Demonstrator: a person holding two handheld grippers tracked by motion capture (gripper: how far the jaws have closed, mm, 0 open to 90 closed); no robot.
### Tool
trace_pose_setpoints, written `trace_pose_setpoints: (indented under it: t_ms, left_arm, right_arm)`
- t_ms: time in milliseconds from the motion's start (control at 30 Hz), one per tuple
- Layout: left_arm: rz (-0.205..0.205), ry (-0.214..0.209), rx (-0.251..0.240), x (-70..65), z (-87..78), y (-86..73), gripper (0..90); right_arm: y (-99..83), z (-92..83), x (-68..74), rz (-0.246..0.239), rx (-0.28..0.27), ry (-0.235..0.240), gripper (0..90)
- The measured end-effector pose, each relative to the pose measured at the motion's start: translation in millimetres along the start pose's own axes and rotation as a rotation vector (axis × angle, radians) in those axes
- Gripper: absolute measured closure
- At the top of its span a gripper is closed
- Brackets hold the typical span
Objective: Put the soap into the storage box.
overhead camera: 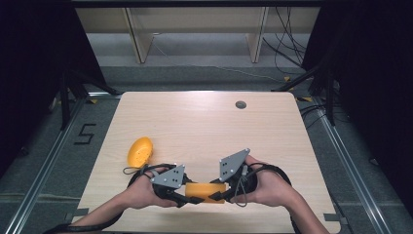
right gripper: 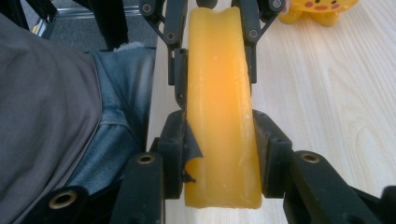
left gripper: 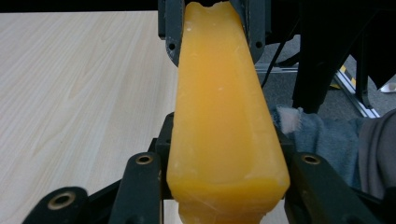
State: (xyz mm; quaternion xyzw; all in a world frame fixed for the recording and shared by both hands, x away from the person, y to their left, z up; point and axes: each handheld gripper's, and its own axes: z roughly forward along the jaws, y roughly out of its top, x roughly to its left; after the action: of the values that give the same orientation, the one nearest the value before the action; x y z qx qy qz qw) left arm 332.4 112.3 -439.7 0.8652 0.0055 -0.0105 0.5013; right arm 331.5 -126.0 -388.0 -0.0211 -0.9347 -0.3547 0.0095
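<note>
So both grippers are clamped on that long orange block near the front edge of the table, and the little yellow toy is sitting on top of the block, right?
Not quite. Both the left gripper and the right gripper are clamped on the orange block near the front edge of the table, but the yellow toy lies on the table, apart from the block, behind the left gripper. The high view shows this.

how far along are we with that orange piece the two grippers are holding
Done: both the left gripper and right gripper are shut on the orange block, one at each end. In hand: it is held over the table's near edge. Left: the yellow toy lies untouched.
</note>
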Motion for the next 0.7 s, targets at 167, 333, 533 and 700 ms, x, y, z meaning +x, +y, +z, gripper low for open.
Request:
trace_pose_setpoints:
  t_ms: [167, 333, 533, 700]
  left_arm:
    - [-0.013, 0.007, 0.004, -0.2, -3.0, 1.0, 60.3]
    - [-0.049, 0.005, -0.002, -1.8, -8.2, 3.2, 60.3]
    - [-0.151, 0.15, 0.021, 5.9, -24.1, -10.3, 60.3]
    - [-0.266, 0.331, -0.038, 2.9, -52.8, -22.3, 60.3]
  right_arm:
    - [1.6, 0.8, 0.1, -0.012, 0.01, 0.003, 58.0]
    - [-3.2, 2.5, -0.8, 0.001, 0.011, -0.001, 45.1]
    - [-9.6, -33.5, -3.9, 0.054, -0.198, -0.094, 39.0]
    - [-33.9, -69.6, -7.0, 0.155, -0.351, -0.315, 39.1]
